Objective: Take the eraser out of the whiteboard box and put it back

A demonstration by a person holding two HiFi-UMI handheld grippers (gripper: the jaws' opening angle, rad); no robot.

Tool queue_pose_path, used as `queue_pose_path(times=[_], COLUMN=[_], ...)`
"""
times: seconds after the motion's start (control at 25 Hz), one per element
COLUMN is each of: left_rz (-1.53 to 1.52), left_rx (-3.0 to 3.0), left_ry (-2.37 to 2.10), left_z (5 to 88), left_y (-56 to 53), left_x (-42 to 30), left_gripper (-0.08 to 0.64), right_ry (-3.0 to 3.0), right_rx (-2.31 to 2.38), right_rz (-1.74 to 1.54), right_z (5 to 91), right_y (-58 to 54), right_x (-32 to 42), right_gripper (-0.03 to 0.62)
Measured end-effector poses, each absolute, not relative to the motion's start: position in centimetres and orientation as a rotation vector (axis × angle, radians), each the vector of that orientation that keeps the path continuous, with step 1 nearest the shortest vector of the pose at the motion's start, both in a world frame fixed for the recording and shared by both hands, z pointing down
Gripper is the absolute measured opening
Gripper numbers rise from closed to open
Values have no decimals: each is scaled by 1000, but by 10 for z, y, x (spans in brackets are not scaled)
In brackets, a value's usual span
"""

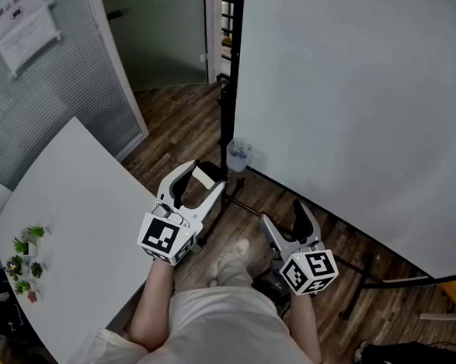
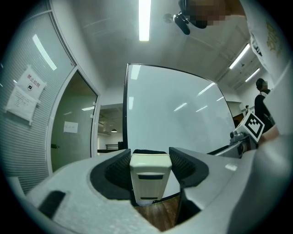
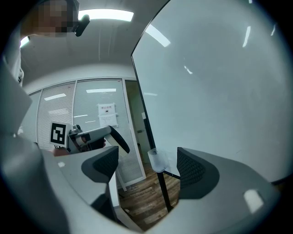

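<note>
Left gripper (image 1: pixel 202 180) — clamping the eraser (image 2: pixel 150 178) — hangs beside the whiteboard (image 1: pixel 358 109) edge.

The eraser (image 2: pixel 149 176) is a cream block with two dark slots on its face and dark felt at its far end, clamped level between my left gripper's (image 1: pixel 205 177) jaws. The whiteboard box (image 1: pixel 237 156) - small, translucent, upright - sits at the board's lower corner, apart from the eraser.

Left tongs (image 1: pixel 203 175) hold eraser (image 1: pixel 207 177) — right tongs (image 1: pixel 286 216) (empty).
</note>
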State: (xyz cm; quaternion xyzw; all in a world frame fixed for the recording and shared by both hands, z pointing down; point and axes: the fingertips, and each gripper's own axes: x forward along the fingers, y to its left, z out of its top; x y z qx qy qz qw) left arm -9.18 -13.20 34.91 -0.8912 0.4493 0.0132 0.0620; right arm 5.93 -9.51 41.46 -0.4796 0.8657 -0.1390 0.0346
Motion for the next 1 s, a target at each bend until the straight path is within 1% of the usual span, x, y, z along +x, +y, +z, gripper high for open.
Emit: queue_pose_path(times=[1.0], left_rz=[8], left_rx=[-2753], left_ry=[1308], left_z=[353], left_y=[-121], left_x=[-90], left_gripper=[261], right_ry=[2648], right_rx=[-1520], right_rz=[-500], right_z=[424], right_y=[-71], right_x=[56], right_gripper=[397])
